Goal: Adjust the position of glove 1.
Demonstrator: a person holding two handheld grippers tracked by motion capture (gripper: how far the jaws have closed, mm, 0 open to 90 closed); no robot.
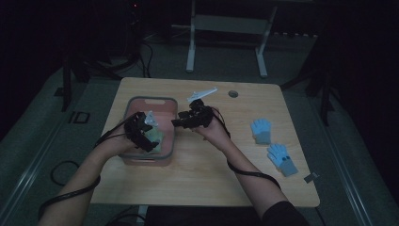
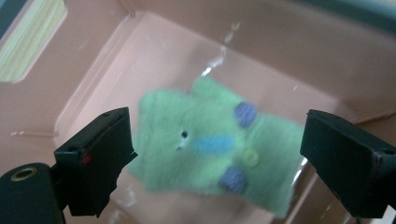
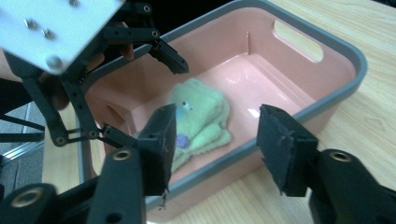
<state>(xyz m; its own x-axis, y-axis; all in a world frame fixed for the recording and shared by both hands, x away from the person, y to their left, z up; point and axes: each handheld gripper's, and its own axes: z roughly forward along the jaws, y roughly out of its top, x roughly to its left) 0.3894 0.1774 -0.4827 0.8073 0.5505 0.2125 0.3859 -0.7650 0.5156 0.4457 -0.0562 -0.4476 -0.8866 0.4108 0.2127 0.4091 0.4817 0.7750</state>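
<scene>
With the left gripper (image 1: 151,134) spread wide above the green glove (image 2: 217,151) lying released in the pink bin (image 1: 172,123), and the right gripper (image 3: 212,142) parted empty beside it, the bin rim could be clipped if either is swung low.

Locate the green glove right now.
The green glove lies on the floor of the pink bin at the table's left in the high view, below the open left tongs and untouched by them.

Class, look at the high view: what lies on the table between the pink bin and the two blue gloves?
Between the pink bin and the blue gloves lies bare wooden table; the right gripper hangs above that stretch, as the high view shows.
</scene>
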